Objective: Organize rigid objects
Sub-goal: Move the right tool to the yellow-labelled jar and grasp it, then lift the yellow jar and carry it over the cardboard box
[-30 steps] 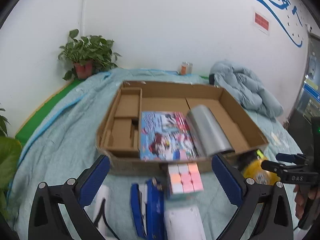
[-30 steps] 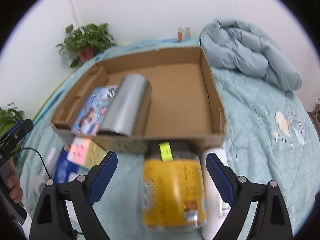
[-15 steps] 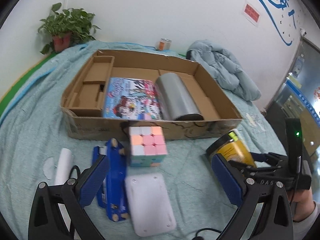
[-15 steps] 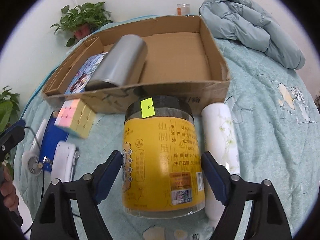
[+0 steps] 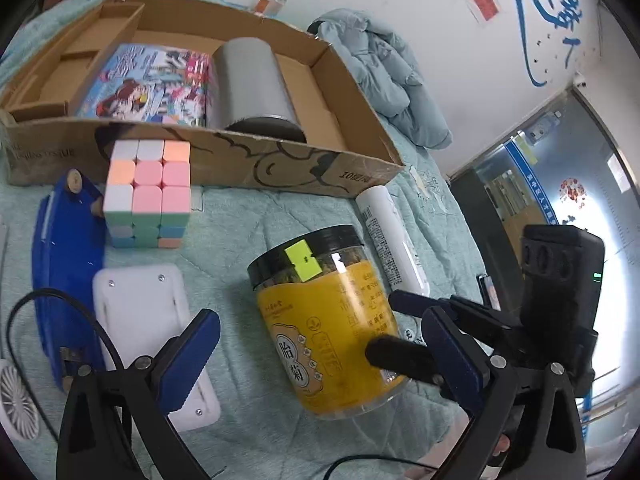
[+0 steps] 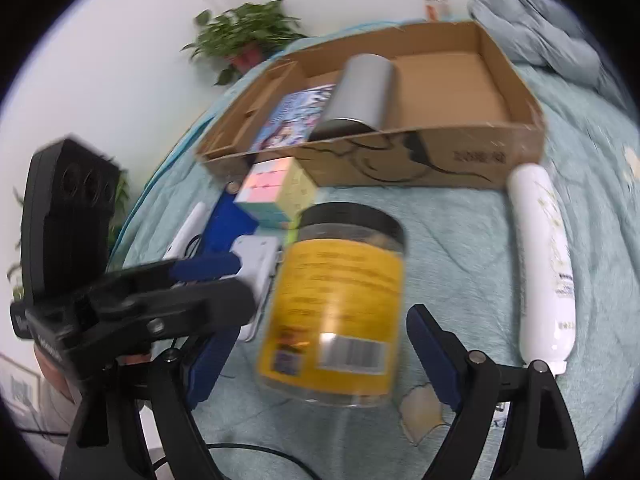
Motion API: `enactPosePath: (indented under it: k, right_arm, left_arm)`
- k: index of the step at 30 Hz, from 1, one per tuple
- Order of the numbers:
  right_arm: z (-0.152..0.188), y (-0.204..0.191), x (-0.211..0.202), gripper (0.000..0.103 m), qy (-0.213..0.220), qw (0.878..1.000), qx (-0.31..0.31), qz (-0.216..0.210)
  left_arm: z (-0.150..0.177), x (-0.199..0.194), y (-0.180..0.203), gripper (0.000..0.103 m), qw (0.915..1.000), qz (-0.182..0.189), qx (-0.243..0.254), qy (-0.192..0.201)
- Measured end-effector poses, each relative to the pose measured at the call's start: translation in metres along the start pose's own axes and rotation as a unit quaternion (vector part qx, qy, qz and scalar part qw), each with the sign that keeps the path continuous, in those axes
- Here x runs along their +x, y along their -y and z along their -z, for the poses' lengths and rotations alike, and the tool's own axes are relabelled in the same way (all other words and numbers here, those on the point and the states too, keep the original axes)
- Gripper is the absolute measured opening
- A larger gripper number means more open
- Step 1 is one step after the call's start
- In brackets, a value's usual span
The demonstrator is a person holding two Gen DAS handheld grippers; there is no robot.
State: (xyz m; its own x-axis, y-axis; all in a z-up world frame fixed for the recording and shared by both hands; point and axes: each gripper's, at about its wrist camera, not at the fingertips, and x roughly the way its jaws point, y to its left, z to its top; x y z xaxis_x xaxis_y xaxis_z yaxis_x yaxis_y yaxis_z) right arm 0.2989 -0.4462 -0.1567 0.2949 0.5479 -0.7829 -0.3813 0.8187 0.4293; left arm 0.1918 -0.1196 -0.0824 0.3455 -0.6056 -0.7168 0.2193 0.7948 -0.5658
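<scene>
A yellow-labelled jar with a black lid stands tilted on the teal bedspread. In the right wrist view the jar is blurred and sits between the fingers of my right gripper. Those jaws are opening, and a gap shows beside the right pad. My left gripper is open wide, and the jar lies ahead between its fingers. The left gripper reaches the jar's left side. The right gripper flanks the jar from the right. A pastel cube stands by the cardboard box.
The box holds a silver cylinder and a picture book. A white bottle lies right of the jar. A blue object, a white flat case and a small fan lie left. A crumpled quilt lies behind the box.
My left gripper swung right and down, and now frames the jar rather than the cube and blue object. The right gripper came nearer, and the jar now looks tilted between its fingers.
</scene>
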Motion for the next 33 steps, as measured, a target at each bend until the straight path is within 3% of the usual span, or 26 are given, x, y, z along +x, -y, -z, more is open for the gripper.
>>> enactPosePath:
  k: [3,7,9,12,19,30,33]
  right_arm:
    - [-0.002,0.021,0.012,0.083,-0.023,0.997,0.057,-0.056]
    - [0.002,0.007,0.023,0.083,-0.039,0.996,0.03,-0.069]
    - [0.003,-0.004,0.034,0.083,-0.057,0.996,0.015,-0.061]
    - [0.006,-0.014,0.039,0.084,-0.058,0.997,-0.004,-0.043]
    - [0.007,-0.025,0.04,0.084,-0.051,0.998,-0.02,-0.012]
    - [0.003,-0.029,0.046,0.084,-0.054,0.998,-0.04,-0.001]
    - [0.001,-0.033,0.045,0.084,-0.054,0.997,-0.05,0.007]
  left_arm:
    - [-0.005,0.012,-0.003,0.101,0.9999,-0.001,-0.013,-0.007]
    - [-0.011,0.026,-0.006,0.097,0.9992,0.007,-0.023,-0.031]
    - [-0.011,0.033,-0.006,0.098,0.9987,0.01,-0.028,-0.042]
    - [-0.01,0.04,-0.005,0.097,0.9982,-0.013,-0.025,-0.052]
    - [-0.011,0.057,-0.008,0.095,0.9962,-0.018,-0.043,-0.074]
    - [-0.001,0.05,-0.014,0.092,0.9961,-0.014,-0.065,-0.057]
    - [0.003,0.04,-0.01,0.09,0.9973,-0.02,-0.052,-0.048]
